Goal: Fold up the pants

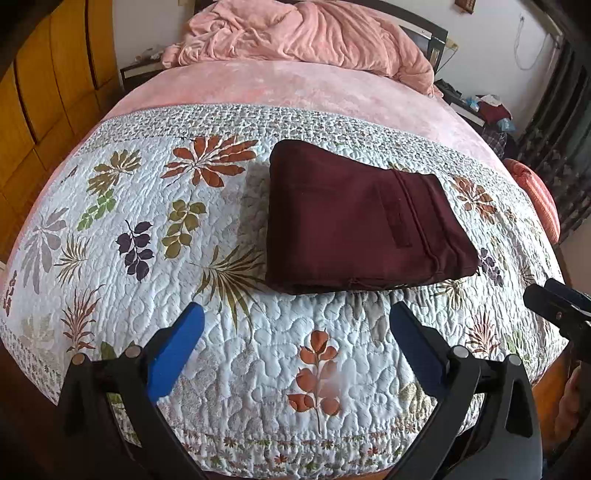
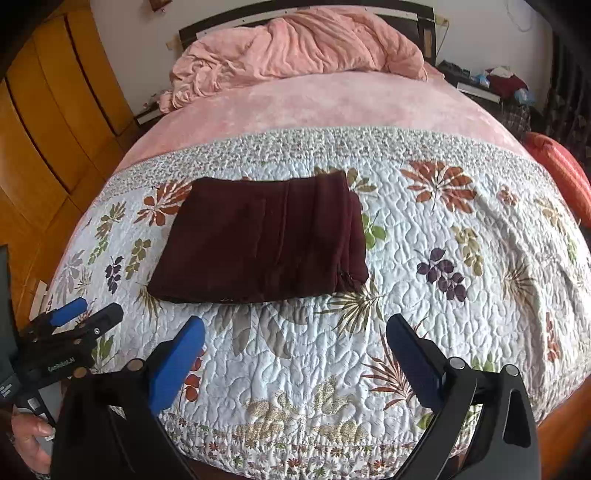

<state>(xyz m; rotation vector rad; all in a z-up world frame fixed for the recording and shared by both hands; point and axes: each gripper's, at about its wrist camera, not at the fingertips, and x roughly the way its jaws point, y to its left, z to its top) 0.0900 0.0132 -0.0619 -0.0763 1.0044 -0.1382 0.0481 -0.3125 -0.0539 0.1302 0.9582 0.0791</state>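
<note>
Dark maroon pants lie folded into a flat rectangle on the floral quilt; the same bundle shows in the right wrist view, left of centre. My left gripper hovers above the quilt just short of the bundle's near edge, open, nothing between its blue pads. My right gripper is likewise open and empty, above the quilt in front of the pants. The left gripper appears at the left edge of the right wrist view, held by a hand.
The quilt covers the near half of a bed. A pink sheet and crumpled pink blanket lie beyond. Wooden wardrobe doors stand left. A cluttered nightstand and an orange cushion are right.
</note>
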